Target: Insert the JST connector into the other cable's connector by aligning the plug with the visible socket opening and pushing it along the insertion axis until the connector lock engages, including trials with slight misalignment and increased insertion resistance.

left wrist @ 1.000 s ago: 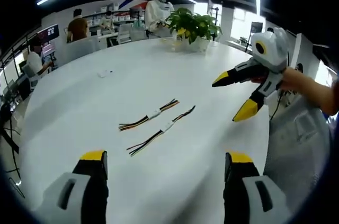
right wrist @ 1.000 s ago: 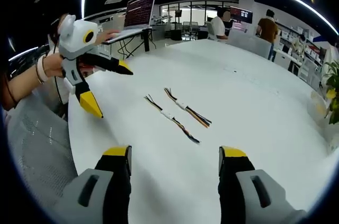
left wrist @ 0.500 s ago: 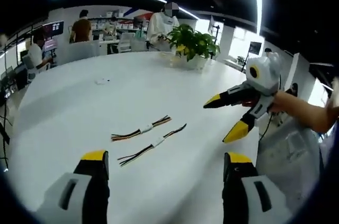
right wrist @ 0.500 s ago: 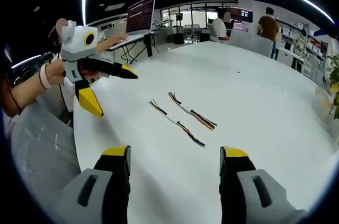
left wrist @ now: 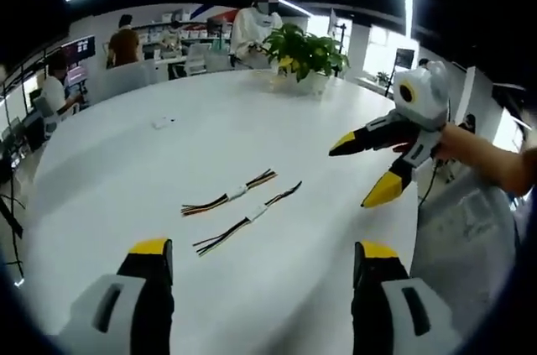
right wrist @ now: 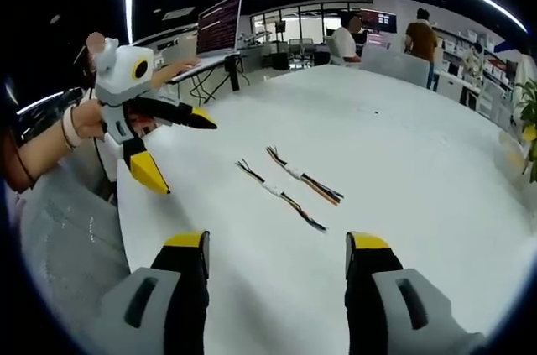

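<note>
Two short multi-wire cables lie side by side on the white round table point(left wrist: 126, 162). Each has a white connector at its middle: the far cable point(left wrist: 229, 194) and the near cable point(left wrist: 249, 216) in the left gripper view, again as cable point(right wrist: 304, 176) and cable point(right wrist: 278, 193) in the right gripper view. My left gripper point(left wrist: 262, 254) is open, held above the table short of the cables, and appears as a gripper point(right wrist: 176, 147) at the left of the right gripper view. My right gripper point(right wrist: 275, 247) is open too, appearing as a gripper point(left wrist: 362, 172) at the right of the left gripper view.
A potted plant point(left wrist: 304, 53) stands at the table's far edge, and a small white item point(left wrist: 163, 122) lies far left. Several people sit at desks beyond the table. A laptop point(right wrist: 220, 23) is on a side desk. A person's sleeve point(left wrist: 470, 229) is close on the right.
Both views shifted slightly with the hands. The right gripper sits a little higher and farther right in the left gripper view. The cables have not moved.
</note>
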`<control>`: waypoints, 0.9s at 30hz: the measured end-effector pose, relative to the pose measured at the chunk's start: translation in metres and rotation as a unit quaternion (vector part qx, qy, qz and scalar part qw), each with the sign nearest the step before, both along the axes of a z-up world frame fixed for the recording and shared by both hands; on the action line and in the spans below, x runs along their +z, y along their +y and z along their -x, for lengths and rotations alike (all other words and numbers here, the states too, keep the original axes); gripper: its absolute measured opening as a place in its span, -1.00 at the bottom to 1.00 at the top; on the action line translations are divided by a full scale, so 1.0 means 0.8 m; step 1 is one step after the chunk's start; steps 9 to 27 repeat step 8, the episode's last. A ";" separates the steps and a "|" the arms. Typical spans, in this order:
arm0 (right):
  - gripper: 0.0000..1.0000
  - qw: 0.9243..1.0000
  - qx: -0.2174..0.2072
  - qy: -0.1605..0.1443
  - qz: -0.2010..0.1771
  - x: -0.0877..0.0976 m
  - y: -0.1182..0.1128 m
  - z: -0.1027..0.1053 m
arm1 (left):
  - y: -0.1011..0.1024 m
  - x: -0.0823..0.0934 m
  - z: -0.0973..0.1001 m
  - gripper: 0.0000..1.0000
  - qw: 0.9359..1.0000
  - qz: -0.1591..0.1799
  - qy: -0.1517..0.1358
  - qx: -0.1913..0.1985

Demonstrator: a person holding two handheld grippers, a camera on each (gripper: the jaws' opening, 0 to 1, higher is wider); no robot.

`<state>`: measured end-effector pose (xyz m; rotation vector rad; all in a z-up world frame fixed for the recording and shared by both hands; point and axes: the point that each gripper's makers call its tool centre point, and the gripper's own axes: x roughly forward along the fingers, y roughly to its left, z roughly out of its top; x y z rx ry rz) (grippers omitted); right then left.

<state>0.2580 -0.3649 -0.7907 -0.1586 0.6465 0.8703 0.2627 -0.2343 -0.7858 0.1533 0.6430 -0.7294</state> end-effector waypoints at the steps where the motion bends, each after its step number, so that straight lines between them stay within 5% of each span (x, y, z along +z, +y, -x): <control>1: 0.23 1.000 -0.001 0.001 -0.002 0.001 0.001 0.000 | 0.001 -0.002 0.000 0.76 1.000 -0.002 0.002 0.000; 27: 0.25 1.000 -0.004 0.001 0.001 0.001 -0.002 -0.002 | 0.003 -0.001 -0.001 0.76 1.000 0.001 0.003 0.004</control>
